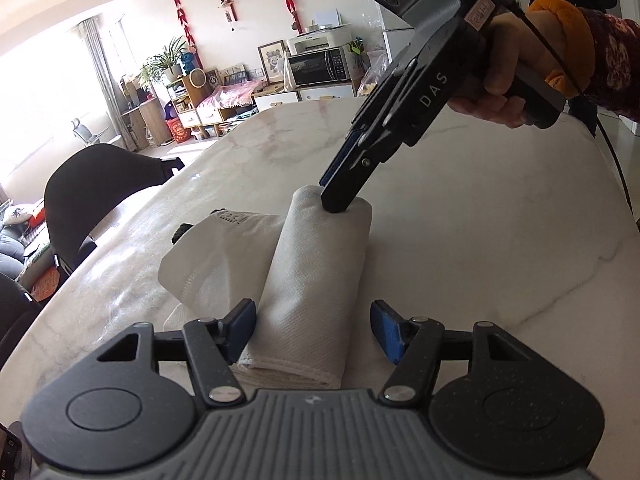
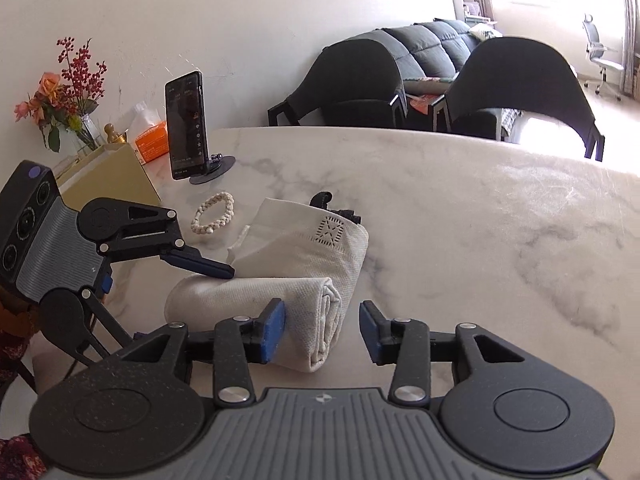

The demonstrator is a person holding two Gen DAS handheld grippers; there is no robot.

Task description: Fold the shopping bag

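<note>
Spanning sunlit room, marble table (image 2: 460, 200)

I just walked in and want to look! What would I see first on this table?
First you'd see the white shopping bag, partly rolled up in the middle of the marble table. A black gripper with blue pads sits at each end of the roll: the left gripper and the right gripper, both open. Behind stands a phone beside flowers.
</note>
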